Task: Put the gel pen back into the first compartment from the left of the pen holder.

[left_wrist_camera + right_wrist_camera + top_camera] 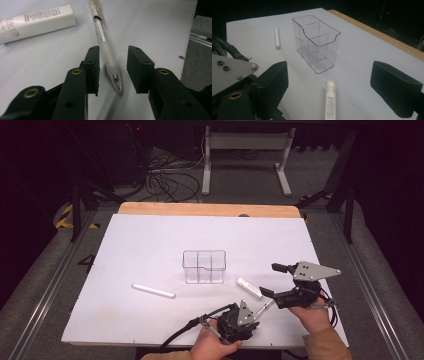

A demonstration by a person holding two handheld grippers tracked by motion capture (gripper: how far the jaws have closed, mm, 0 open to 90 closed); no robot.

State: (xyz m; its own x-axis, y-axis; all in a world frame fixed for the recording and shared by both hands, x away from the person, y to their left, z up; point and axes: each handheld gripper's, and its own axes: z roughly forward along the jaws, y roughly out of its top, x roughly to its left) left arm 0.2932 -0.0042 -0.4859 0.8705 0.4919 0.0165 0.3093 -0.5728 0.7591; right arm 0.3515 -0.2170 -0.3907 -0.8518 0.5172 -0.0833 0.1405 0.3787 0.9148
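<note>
A frosted pen point(108, 47) lies on the white table sheet point(150, 240), its tip between the jaws of my left gripper point(112, 62). The jaws stand apart on either side of the pen and do not press it. In the high view my left gripper point(254, 316) sits near the front edge, with the pen point(266, 306) reaching out from it. A white tube point(248, 287) lies just beyond, in front of my right gripper point(272, 280), which is wide open. The tube point(329, 100) lies between and below the right jaws point(330, 72).
A clear plastic box with dividers point(204, 266) stands upright mid-table, also seen as the box point(317, 42). A white stick point(153, 290) lies to its left near the front. The wooden table edge point(210, 209) runs along the far side.
</note>
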